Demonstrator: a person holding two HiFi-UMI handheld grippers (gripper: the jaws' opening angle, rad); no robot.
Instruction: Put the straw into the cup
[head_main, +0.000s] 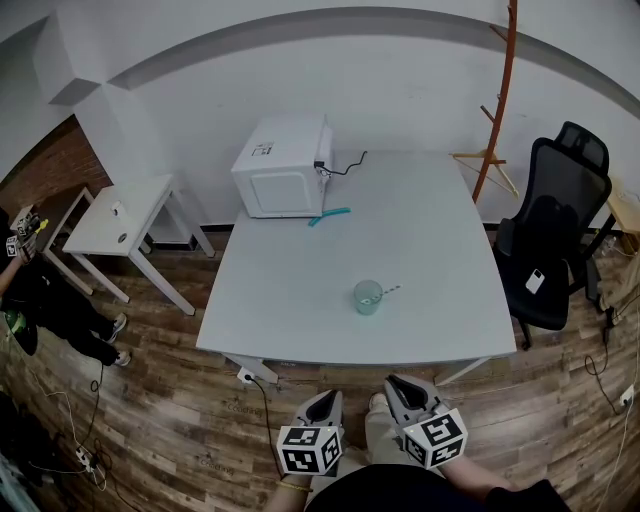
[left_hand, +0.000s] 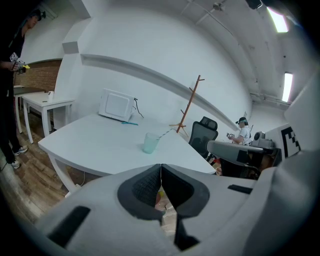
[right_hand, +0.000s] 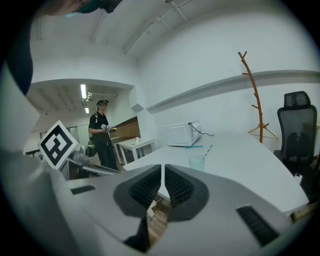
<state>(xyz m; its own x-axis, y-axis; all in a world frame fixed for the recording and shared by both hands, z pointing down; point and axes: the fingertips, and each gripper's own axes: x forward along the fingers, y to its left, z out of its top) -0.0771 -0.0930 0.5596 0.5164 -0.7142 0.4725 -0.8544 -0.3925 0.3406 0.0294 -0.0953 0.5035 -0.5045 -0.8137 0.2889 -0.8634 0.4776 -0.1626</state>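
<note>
Since the straw (head_main: 390, 290) is seen slanted inside the cup (head_main: 367, 297) on the tabletop (head_main: 300, 280), the task is judged complete, with nothing left; the left claw (head_main: 328, 399) and right claw (head_main: 398, 386) are clenched empty, well apart from the cup.

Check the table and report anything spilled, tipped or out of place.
Nothing stands out. The cup stands upright on the table with the straw leaning in it, and no spill shows. A teal item lies loose in front of the microwave.
</note>
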